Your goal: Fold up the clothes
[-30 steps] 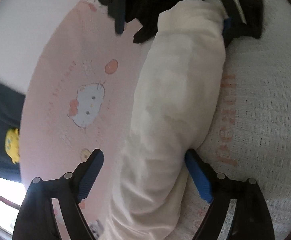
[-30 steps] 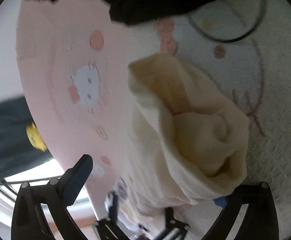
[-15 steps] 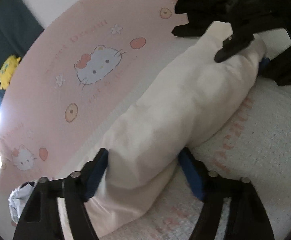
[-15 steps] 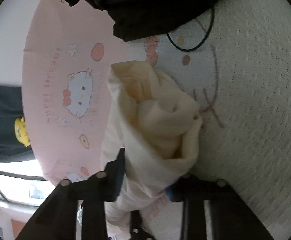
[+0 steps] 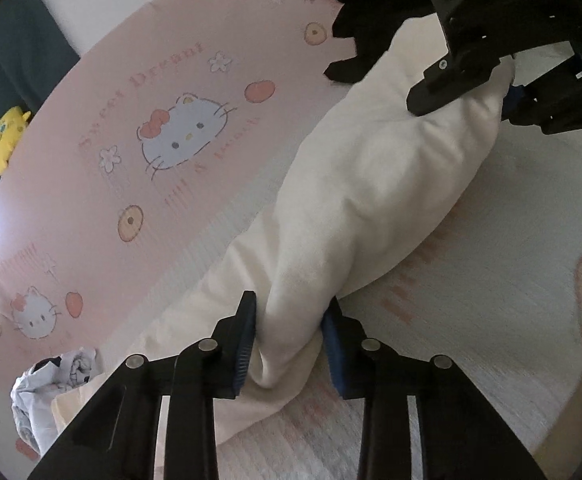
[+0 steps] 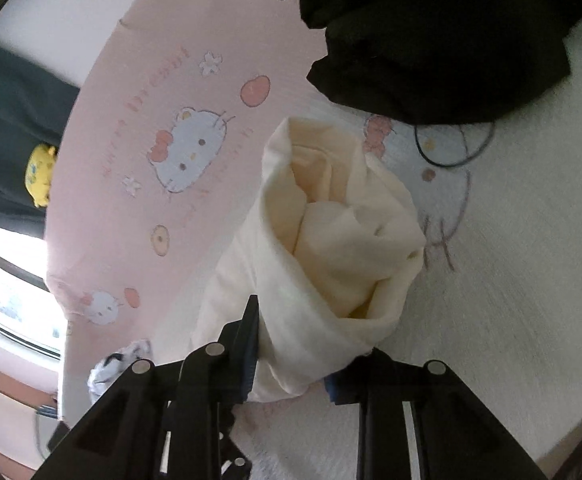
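Note:
A cream garment [image 5: 375,184] is bunched into a long roll and stretches over the bed between both grippers. My left gripper [image 5: 291,344] is shut on its near end, blue pads pressing the cloth from both sides. The right gripper [image 5: 487,80] shows at the top right of the left wrist view, clamped on the far end. In the right wrist view the right gripper [image 6: 295,364] is shut on the cream garment [image 6: 331,248], whose open folds bulge up in front of the fingers.
A pink cartoon-cat bedsheet [image 5: 131,152] covers the bed. A black garment [image 6: 431,32] lies at the far side, with a black hair tie [image 6: 453,144] near it. A crumpled white-and-black cloth [image 5: 51,384] sits by the near left. A yellow plush [image 5: 5,136] hangs against a dark curtain.
Both grippers have closed from open onto the ends of the cream garment. The left wrist view has swung to see more of the pink sheet.

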Demonstrator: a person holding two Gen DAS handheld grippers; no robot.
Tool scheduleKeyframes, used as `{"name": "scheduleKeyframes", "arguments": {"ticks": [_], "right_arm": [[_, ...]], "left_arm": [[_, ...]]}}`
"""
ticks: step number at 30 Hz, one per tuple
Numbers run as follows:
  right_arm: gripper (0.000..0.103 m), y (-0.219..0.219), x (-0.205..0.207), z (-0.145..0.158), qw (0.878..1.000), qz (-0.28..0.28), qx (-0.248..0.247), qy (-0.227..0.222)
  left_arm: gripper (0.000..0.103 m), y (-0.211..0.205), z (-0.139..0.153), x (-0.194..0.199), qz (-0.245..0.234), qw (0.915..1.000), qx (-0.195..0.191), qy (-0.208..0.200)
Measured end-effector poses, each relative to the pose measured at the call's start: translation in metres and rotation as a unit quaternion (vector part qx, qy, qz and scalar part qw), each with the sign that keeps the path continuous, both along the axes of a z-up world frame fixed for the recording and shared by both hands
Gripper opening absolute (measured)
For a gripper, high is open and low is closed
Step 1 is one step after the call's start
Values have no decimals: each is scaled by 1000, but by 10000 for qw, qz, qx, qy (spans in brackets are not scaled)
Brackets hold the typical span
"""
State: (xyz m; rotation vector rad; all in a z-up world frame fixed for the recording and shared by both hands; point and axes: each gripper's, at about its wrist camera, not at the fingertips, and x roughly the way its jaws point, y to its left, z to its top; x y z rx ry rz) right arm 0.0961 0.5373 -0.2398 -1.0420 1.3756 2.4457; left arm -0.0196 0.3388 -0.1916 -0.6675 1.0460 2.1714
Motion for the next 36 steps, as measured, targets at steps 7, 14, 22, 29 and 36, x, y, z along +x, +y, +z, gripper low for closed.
{"name": "scheduleKeyframes", "arguments": {"ticks": [7,14,22,29,36], "right_arm": [[25,-5,30,8,9997,-58,-219,-59],[25,-7,46,3,9985,-134,-527,-47],[33,11,72,-29,9780,-744,-1944,162],[33,6,63,-3,9944,-286,-1004,145],[33,7,63,12,9927,-183,-1138,355]], "left_arm": [[25,-10,6,31,-173,9995,-154,206],[26,-11,0,57,-405,9953,-446,763],[78,5,-16,84,-1083,9835,-1024,1030],[79,15,-18,80,-849,9801,-1020,1475],[79,33,-17,67,-944,9727,-1109,1807]]}}
